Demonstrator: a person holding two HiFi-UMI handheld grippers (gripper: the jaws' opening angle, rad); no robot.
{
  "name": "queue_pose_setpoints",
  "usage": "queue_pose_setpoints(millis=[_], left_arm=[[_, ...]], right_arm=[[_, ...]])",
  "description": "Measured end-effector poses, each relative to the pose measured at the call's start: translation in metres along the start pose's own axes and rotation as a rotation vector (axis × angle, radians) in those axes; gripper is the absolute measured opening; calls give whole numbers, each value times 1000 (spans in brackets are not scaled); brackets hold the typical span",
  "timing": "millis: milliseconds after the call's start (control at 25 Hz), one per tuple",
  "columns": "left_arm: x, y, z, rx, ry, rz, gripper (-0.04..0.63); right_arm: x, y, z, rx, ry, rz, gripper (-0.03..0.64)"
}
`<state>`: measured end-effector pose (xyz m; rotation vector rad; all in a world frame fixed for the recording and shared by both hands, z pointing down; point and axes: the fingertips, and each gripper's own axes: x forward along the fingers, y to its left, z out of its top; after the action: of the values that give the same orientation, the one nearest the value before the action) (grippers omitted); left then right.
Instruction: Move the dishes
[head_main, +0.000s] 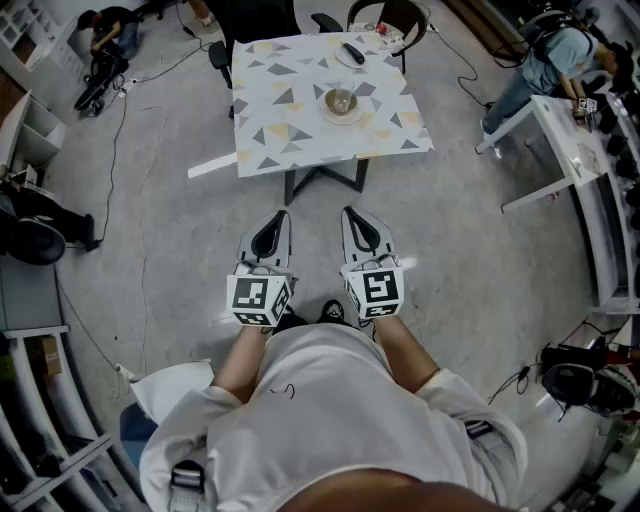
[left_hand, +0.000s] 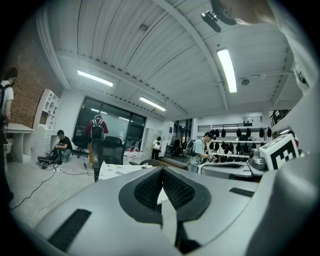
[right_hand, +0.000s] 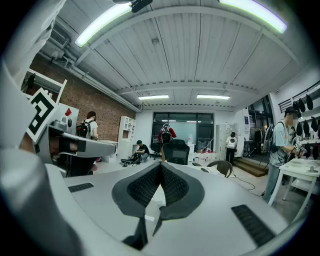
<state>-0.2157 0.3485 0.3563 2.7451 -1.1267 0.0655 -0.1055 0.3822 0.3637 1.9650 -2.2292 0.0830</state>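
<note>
1. The left claw (head_main: 280, 217) and the right claw (head_main: 350, 213) are both clenched shut on nothing, side by side and roughly level.
2. The table (head_main: 290, 140) stands ahead of them, well apart.
3. A bowl (head_main: 341, 101) sits on a plate (head_main: 329, 117) near the table's middle, far beyond both claws.
4. A second dish (head_main: 345, 62) lies near the table's far edge.

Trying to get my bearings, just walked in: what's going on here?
A person stands a little short of a patterned table, holding tongs in each hand. The left tongs and the right tongs are both shut and empty, pointing toward the table. On it sit a bowl on a plate, and a second plate near the far edge. No dish has been picked up yet.
</note>
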Motion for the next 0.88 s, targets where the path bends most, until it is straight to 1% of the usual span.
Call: queue_pose_setpoints(millis=[280,440,640,880], left_arm=[[-9,8,-10,-2,14,-5,20],[-13,12,-12,10,24,-20,20],[-18,27,-23,-1,43,-38,20],[-23,44,-33,-15,66,-83,20]], right_arm=[[2,13,-9,-4,27,-3,-2],[0,18,-12,4,34,-21,-2],[0,23,-19,11,38,-41,0],[2,40,-30,13,77,-72,0]])
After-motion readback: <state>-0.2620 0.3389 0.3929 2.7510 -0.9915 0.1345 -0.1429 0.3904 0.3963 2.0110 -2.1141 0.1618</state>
